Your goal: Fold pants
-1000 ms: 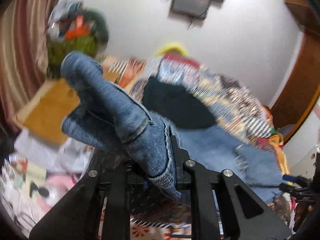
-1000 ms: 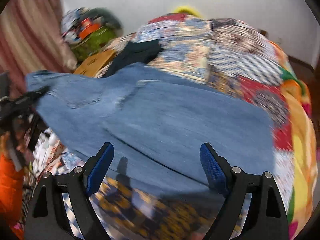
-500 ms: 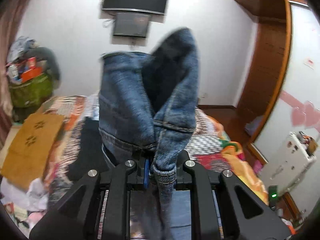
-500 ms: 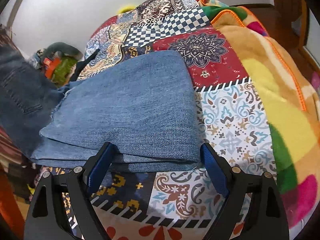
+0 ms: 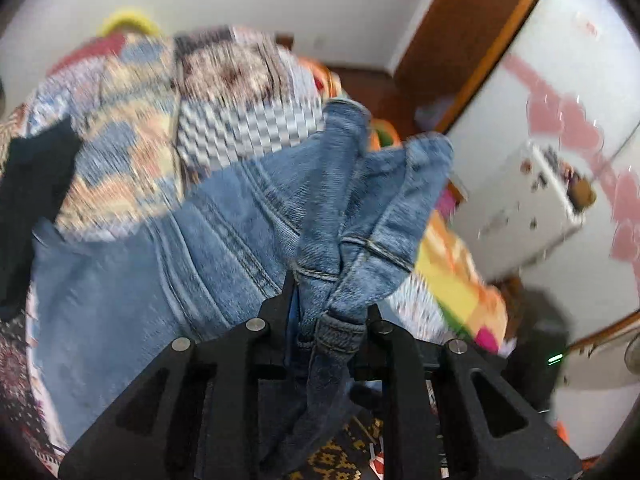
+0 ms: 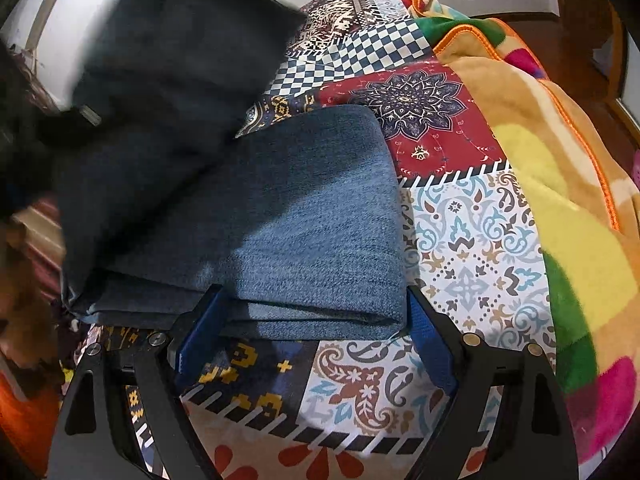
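Jeans part-folded on the bed, 1 more fold in hand

We see the pants (image 6: 320, 216) already doubled into stacked layers on the patterned bed (image 6: 460, 240), their folded edge lying between the wide-apart jaws of our right gripper (image 6: 316, 340), which holds nothing; our left gripper (image 5: 328, 312) is clamped on the bunched waistband end, raised above the bed; we judge the leg fold done, and what is left is to lay this lifted end over the stack and flatten it.
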Motion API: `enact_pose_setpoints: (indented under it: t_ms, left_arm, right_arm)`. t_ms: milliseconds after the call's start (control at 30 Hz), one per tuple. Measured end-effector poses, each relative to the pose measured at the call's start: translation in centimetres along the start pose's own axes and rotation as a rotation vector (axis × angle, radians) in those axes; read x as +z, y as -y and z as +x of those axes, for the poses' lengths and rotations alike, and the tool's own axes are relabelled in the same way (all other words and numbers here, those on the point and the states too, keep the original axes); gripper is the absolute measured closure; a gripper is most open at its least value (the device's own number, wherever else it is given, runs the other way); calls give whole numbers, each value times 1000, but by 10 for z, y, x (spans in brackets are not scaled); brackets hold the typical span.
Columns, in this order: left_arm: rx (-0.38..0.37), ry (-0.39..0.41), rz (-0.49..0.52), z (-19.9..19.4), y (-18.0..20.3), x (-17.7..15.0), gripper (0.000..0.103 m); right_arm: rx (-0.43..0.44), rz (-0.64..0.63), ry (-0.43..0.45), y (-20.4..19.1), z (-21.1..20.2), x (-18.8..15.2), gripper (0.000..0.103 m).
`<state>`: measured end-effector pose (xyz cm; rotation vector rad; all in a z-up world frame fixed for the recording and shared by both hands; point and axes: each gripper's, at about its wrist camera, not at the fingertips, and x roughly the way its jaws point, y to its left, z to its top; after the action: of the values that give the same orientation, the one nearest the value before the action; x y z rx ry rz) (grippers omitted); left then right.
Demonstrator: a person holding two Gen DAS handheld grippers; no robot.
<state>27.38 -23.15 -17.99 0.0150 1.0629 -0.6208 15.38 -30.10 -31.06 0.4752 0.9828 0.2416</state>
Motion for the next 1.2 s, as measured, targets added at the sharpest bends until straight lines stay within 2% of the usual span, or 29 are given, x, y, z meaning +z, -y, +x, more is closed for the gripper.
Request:
enact_pose_setpoints:
  t_ms: [133,167,200,233,267,333,433,633,700,800,933,1033,1200]
  left_arm:
    - [33,-31,47,12,7,-14,82]
    - [29,-31,52,10,8,-16,79]
    - [20,-36,49,10,9,-16,71]
    - [6,-45,39,10,9,-15,62]
    - [-17,-63,22,7,9,-15,49]
    - [-34,-66,23,-2,9,-17,48]
    - [-5,-45,61,-17,14,-21,41]
    - [48,92,58,-71,-8,-17,27]
    - [113,156,49,-86,-27,-7,14]
    - [208,190,15,-88,-63,12,10]
    - [306,139,-32,-65,-112,37,10]
    - [365,69,-42,-32,-147,53,11]
    - [445,-98,-34,27,-192,51,11]
  right_arm:
    - [-16,-21,6,-4,-7,-4,18]
    - [-23,-27,9,-6,-9,-6,18]
    - [-28,-32,11,-7,-11,-7,18]
    - [-35,-39,13,-9,-13,-8,18]
    - [-42,-47,19,-11,-17,-10,18]
    - [-49,-50,29,-15,-23,-11,18]
    - [-46,-48,47,-17,-32,-13,18]
    - [-58,-75,72,-24,-42,-11,18]
    - [-55,-79,72,-25,-41,-10,18]
    - [-50,-81,61,-28,-36,-10,18]
    - [-41,-83,32,-37,-29,-12,18]
    - [-31,-90,11,-43,-20,-10,18]
    - [-24,-100,-41,-50,2,0,18]
